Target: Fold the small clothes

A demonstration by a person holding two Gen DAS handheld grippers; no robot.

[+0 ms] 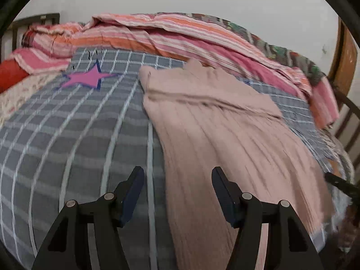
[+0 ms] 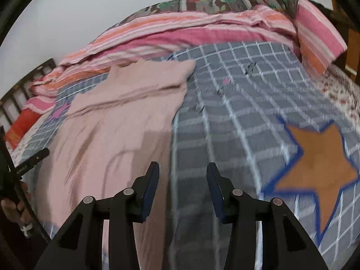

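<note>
Left wrist view: the left gripper [image 1: 177, 175] has its fingers spread with nothing between them, hovering over the sheet [image 1: 74, 130]. The garment [image 1: 216, 121] lies ahead and to the right of the fingers, its near left edge running between the tips. It probably hovers there to line up for a grab of that edge.

Right wrist view: the right gripper [image 2: 182, 171] is also spread and empty. The garment lies ahead and left of its fingers, its right edge passing between them. The cloth is dusty pink, ribbed, laid long and mostly flat, with a folded band across its far end.
</note>
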